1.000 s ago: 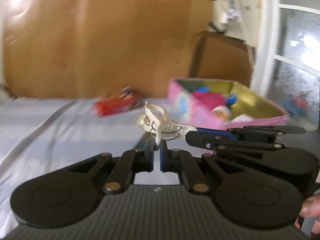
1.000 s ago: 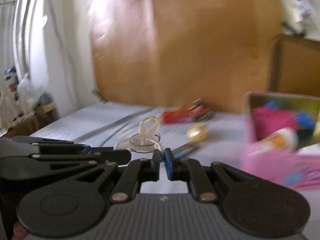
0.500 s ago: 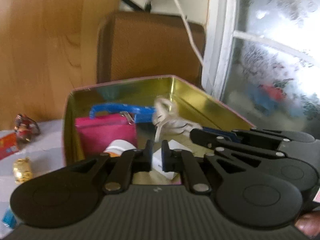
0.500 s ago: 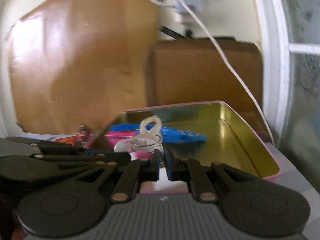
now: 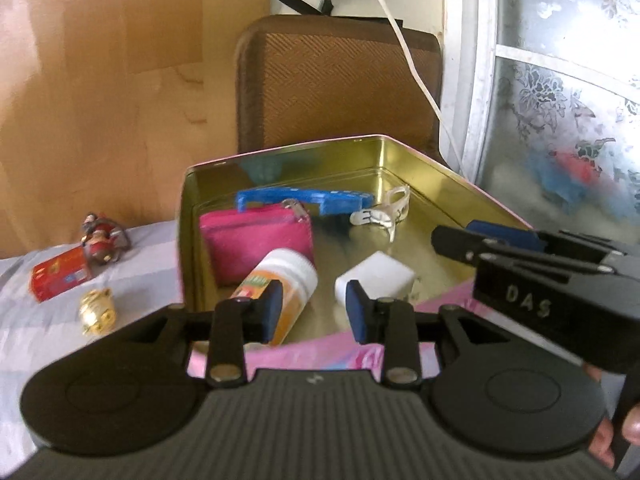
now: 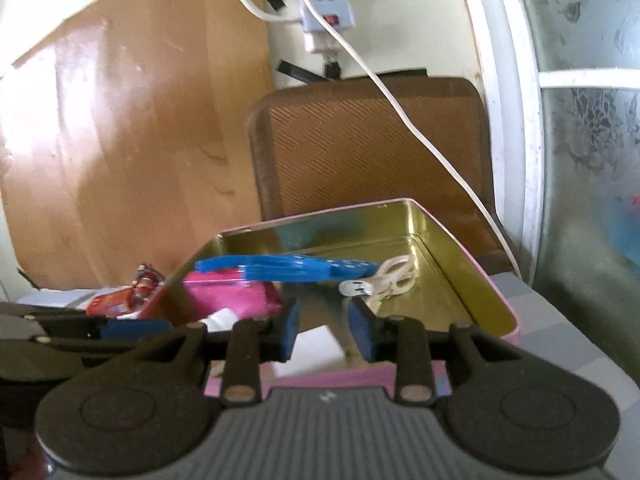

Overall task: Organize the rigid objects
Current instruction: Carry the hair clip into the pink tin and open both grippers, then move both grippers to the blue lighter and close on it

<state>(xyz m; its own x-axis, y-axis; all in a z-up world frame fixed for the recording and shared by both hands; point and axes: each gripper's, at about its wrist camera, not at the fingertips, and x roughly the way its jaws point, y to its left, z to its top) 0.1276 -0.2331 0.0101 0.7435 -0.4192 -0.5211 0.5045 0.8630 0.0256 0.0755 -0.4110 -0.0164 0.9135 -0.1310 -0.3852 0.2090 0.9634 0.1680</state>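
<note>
A pink tin [image 5: 404, 142] with a gold inside sits on a grey bed sheet [image 5: 36, 340], its far edge just before a brown chair back [image 5: 336, 80]; a white cable [image 5: 412, 64] hangs down past the tin's far right corner. Inside, along the far edge, lies a blue plastic piece [image 5: 304, 198], with a pink zip pouch [image 5: 256, 240] at the left edge below it. A white-capped orange bottle [image 5: 280, 284] lies on its side near the near edge, and a white block [image 5: 374, 278] is just beside it to the right. Outside the tin's left edge, on the sheet, are a red box [image 5: 60, 274], a small figurine [image 5: 102, 238] touching it, and a gold trinket [image 5: 97, 311] nearer the camera.

The white clip [image 5: 380, 214] lies on the tin floor toward the far right corner, touching the blue piece's end. It is apart from both tools.

The left gripper [image 5: 314, 310] hovers over the tin's near edge with its blue-padded jaws spread and nothing between them. The right gripper [image 6: 324, 330] hangs just beside it, also over the near edge, jaws likewise spread and bare, pointing toward the clip [image 6: 380, 280]. A fingertip [image 5: 636, 430] shows at the lower right.
</note>
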